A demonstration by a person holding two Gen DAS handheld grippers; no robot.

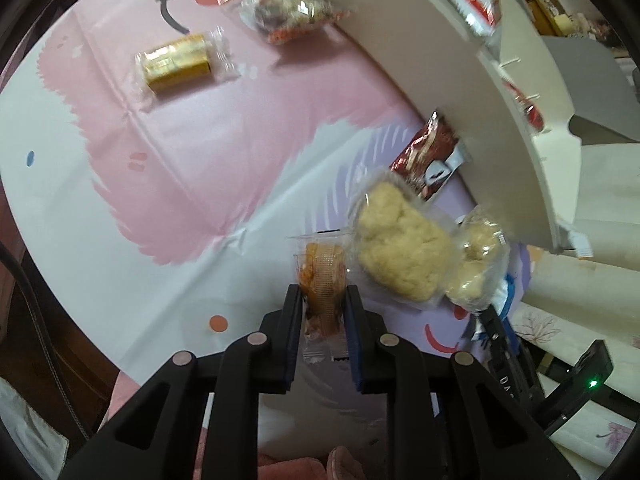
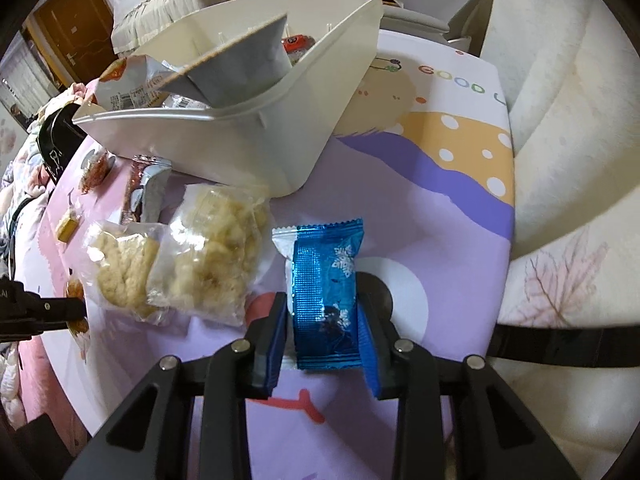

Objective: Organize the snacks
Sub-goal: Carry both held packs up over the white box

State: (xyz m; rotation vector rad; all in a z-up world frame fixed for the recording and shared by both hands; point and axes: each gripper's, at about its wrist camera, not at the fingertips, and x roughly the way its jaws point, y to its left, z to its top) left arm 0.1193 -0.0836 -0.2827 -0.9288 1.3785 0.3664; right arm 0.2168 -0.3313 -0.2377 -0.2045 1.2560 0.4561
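Left gripper (image 1: 323,298) nearest the lens: jaws clamped on an orange snack (image 1: 322,280) in clear wrap, the packet standing on edge between the pads, its tail crumpled down toward the hinge. Right gripper (image 2: 322,312) likewise closed on a blue foil packet (image 2: 326,296), pads pressing both long sides, the packet upright just over the tablecloth (image 2: 440,208). Beside the orange snack lie two pale puffed-rice bags (image 1: 396,240), touching each other; past them a dark red sachet (image 1: 430,160) lies against the foot of the white bin (image 1: 460,92). Farther out on the pink cloth lie a gold-wrapped bar (image 1: 176,62) and a clear bag of dark mixed pieces (image 1: 288,12), both well apart from the grippers. Judgement: both hands have a pick secured, and the carry to the bin comes next. To do it well, lift straight before swinging so the wrappers clear the puffed-rice bags, bring each over the rim, and drop into the section with matching items; the orange packet is held low and loose-looking, so avoid quick turns. The right view shows the bin's inside: a grey divider (image 2: 248,56) and packets already in. The left view shows the outer wall and the far snacks clearly.
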